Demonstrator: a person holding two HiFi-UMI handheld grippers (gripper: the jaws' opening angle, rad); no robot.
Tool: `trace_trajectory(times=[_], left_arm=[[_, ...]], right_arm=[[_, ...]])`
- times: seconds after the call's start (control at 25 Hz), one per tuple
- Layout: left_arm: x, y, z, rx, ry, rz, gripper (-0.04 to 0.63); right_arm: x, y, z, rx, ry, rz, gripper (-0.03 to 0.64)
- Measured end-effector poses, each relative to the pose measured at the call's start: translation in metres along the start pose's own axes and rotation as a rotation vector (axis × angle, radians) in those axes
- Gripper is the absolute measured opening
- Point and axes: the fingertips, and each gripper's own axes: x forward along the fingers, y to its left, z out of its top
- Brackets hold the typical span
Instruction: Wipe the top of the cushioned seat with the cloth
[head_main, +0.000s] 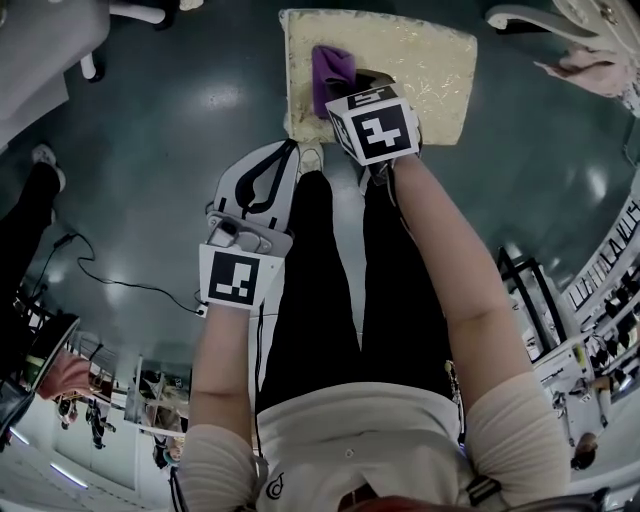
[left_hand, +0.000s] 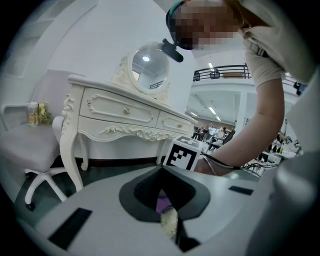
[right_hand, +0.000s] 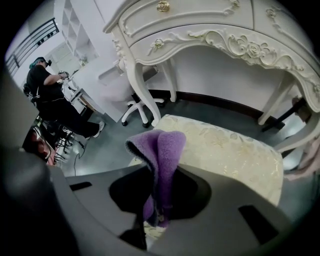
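Now | right gripper clamped on folded purple fleece cloth, over left part of cream brocade cushioned seat | left gripper closed, empty, well apart from seat | wiping seemingly just beginning; most of top left to cover.

the pale patterned rectangular cushioned seat is set on the dark glossy floor, before the white carved wooden bench. the purple fleece cloth is held over the seat's left part in the right tongs. the left tongs are held beside the seat's near left corner, over the floor.
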Motion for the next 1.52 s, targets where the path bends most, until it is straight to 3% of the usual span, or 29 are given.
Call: trace_trajectory(times=[0.32, 1.16, 1.52], left_arm=[[0.037, -0.038, 0.009, -0.015, -0.025, 0.007, 0.014], [0.119, -0.132, -0.003, 0.044, 0.024, -0.047, 0.014], [0.149, -0.175, -0.004, 0.004, 0.010, -0.057, 0.014]], right_arm=[[-0.021, -0.062, -0.028, 0.064, -0.019, -0.009, 0.078], [-0.075, -0.201, -0.094, 0.115, -0.015, -0.069, 0.080], [-0.085, -0.251, -0.128, 0.136, 0.021, -0.138, 0.078]])
